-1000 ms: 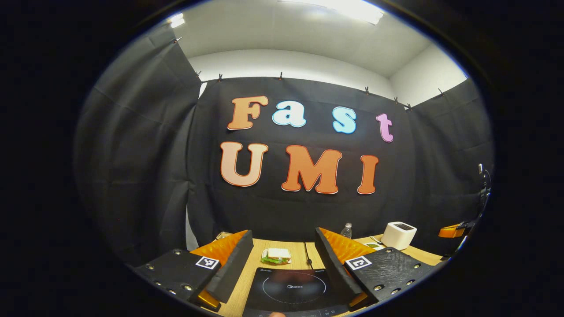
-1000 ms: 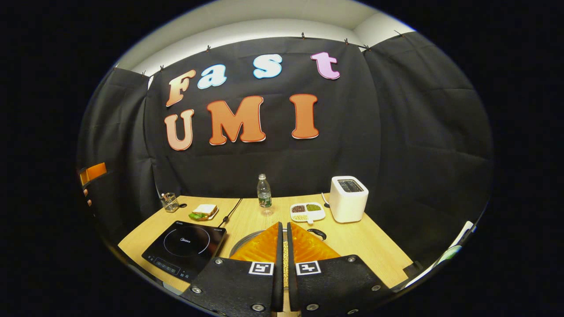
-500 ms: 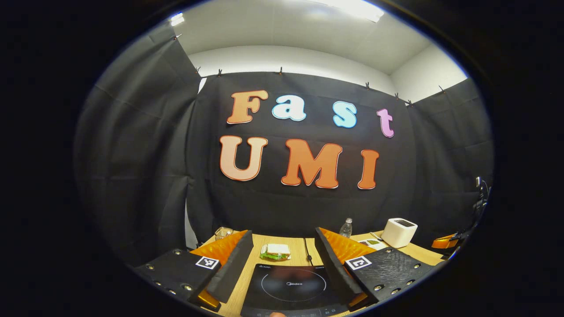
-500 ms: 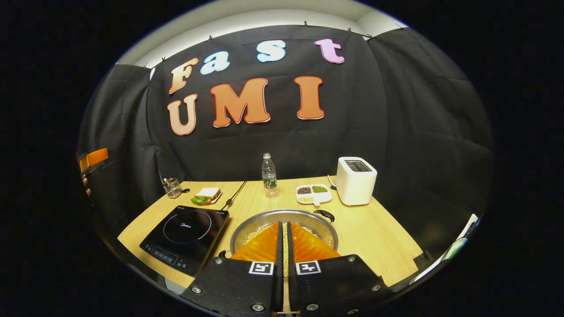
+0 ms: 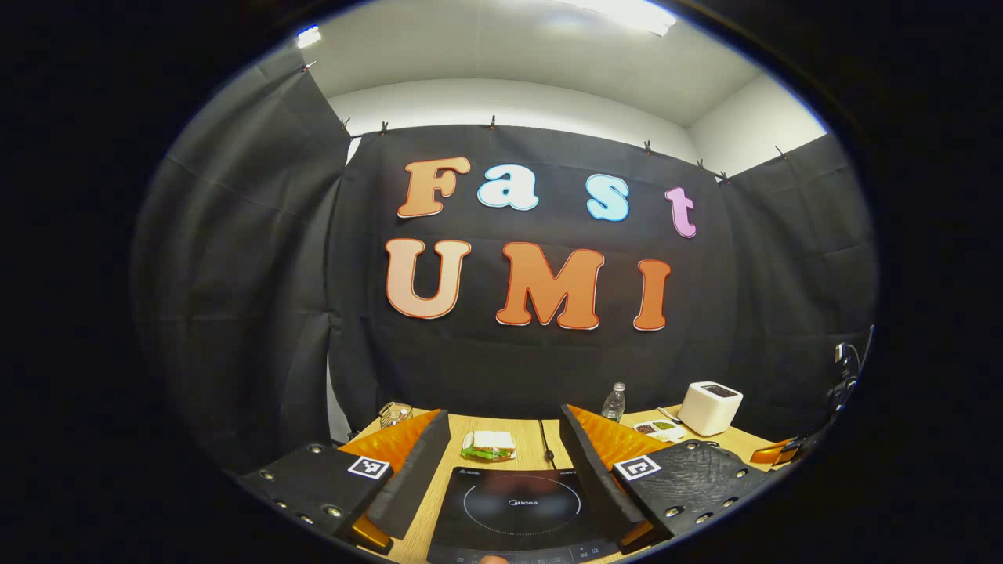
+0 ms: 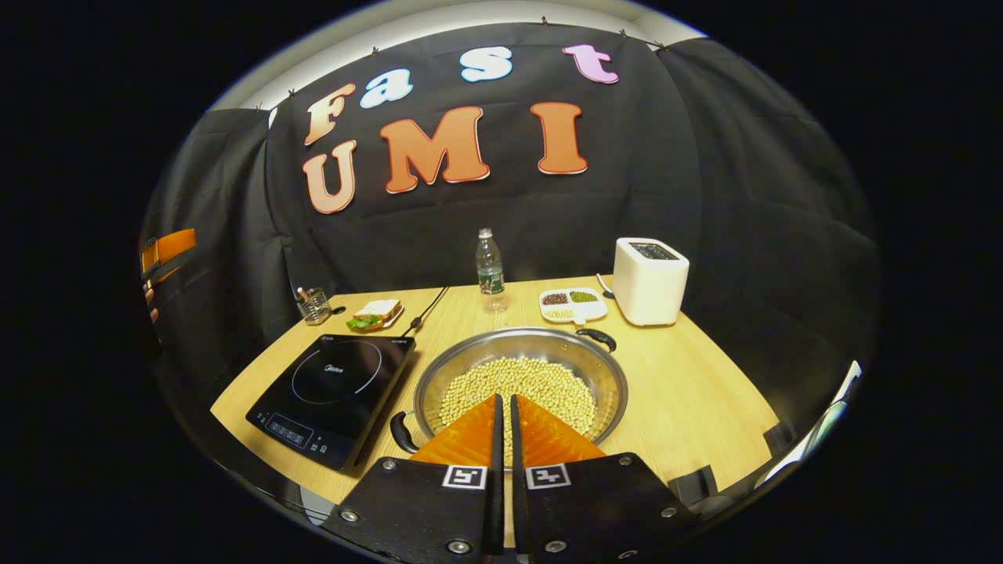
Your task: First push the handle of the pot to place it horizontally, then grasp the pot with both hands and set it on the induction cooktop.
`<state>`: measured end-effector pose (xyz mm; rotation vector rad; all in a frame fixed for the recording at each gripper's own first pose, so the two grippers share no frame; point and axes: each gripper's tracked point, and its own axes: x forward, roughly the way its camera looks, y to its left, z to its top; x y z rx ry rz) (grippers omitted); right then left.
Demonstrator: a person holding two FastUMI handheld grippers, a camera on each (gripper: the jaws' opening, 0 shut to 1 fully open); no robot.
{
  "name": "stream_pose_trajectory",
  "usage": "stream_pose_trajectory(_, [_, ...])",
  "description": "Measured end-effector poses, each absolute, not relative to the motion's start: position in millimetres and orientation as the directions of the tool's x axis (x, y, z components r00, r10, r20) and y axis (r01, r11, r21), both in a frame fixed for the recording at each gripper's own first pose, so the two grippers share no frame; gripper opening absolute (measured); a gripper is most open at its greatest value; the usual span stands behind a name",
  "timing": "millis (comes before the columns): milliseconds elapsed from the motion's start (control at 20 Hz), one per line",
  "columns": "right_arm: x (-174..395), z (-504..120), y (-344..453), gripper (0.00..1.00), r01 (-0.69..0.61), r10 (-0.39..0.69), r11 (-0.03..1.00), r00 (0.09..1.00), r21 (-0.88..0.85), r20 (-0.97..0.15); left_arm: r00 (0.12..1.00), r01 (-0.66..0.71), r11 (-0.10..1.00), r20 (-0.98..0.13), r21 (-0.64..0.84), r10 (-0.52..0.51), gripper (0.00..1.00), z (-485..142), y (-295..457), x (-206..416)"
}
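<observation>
Table (image 6: 689,392) of pale wood, seen from my right gripper view, with the things laid out from left to right as follows. Far left, by the booth wall, my left gripper (image 6: 168,249) hangs off the table's edge. Next, at the back, a small glass holder (image 6: 313,305), then a sandwich (image 6: 374,312) on a plate. In front of these lies the cooktop (image 6: 333,395), flat, dark and bare. Just beside it to the right sits the pot (image 6: 521,384), a wide steel pan holding pale beans. Its two dark handles lie on a slant: one (image 6: 401,433) at the near left by the cooktop's corner, the other (image 6: 597,338) at the far right. Behind the pot stand a water bottle (image 6: 490,270), a divided dish (image 6: 573,304) and a white toaster (image 6: 650,280).

My right gripper (image 6: 504,411) hovers over the pot's near rim, its fingers pressed nearly together with nothing between them. In my left gripper view, the left gripper (image 5: 505,427) has its fingers spread wide and empty above the cooktop (image 5: 521,513).

I judge the first step is in hand: the handles are not yet level across. Next I would lower the closed right fingers beside a handle and nudge it round, gently, so the beans stay put.
</observation>
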<state>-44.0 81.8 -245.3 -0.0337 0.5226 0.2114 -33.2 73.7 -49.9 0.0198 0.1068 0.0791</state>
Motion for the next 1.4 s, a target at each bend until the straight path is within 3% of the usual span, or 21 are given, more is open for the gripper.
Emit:
stream_pose_trajectory(750, [-98.7,-325.0,127.9,0.04,-0.307,0.28,0.949,0.723,0.068,-0.632,0.988,-0.075,0.997,-0.135,0.014,0.076,0.88,-64.0,84.4,-31.8])
stream_pose_trajectory(1400, [-80.4,-363.1,160.8,0.02,-0.3,0.266,0.951,0.689,0.069,-0.674,0.981,-0.077,0.997,-0.177,0.022,0.08,0.89,-80.8,91.9,-20.7])
